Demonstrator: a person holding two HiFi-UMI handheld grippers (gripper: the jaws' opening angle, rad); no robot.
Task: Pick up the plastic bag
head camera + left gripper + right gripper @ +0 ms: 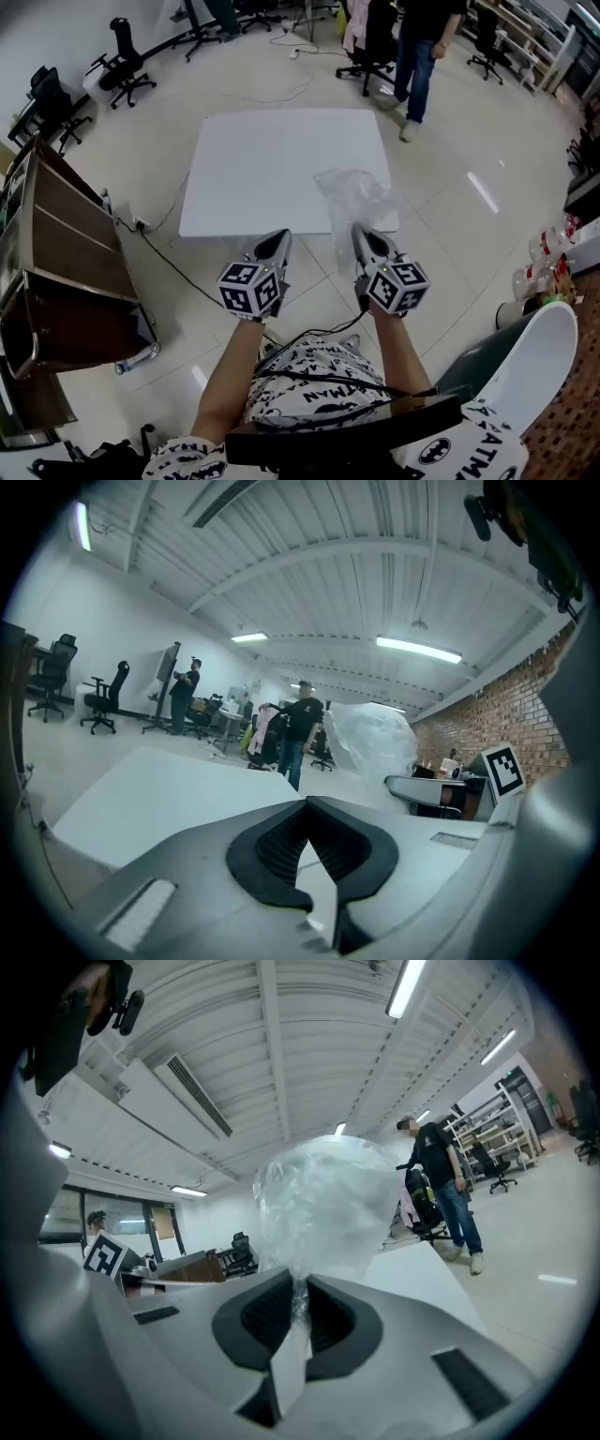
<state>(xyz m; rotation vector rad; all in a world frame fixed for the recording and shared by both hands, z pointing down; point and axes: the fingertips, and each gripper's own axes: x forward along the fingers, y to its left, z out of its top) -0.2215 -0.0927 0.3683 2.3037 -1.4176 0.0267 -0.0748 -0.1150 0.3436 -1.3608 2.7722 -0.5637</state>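
Observation:
A crumpled clear plastic bag [354, 199] hangs in the air over the near right corner of the white table [272, 159]. My right gripper [359, 232] is shut on its lower end. In the right gripper view the bag [323, 1206] balloons up from between the closed pads of the right gripper [298, 1286]. My left gripper [278, 236] hovers beside it at the table's near edge, its fingertips together and nothing in them. In the left gripper view the left gripper [306, 803] points across the tabletop, and the bag [371, 739] shows to the right.
A person [418, 52] stands beyond the table's far right corner. Office chairs [122, 66] line the back. A wooden shelf unit [56, 244] stands at the left. Bottles [547, 258] and a white chair back [530, 370] are at the right. Cables [169, 258] run over the floor.

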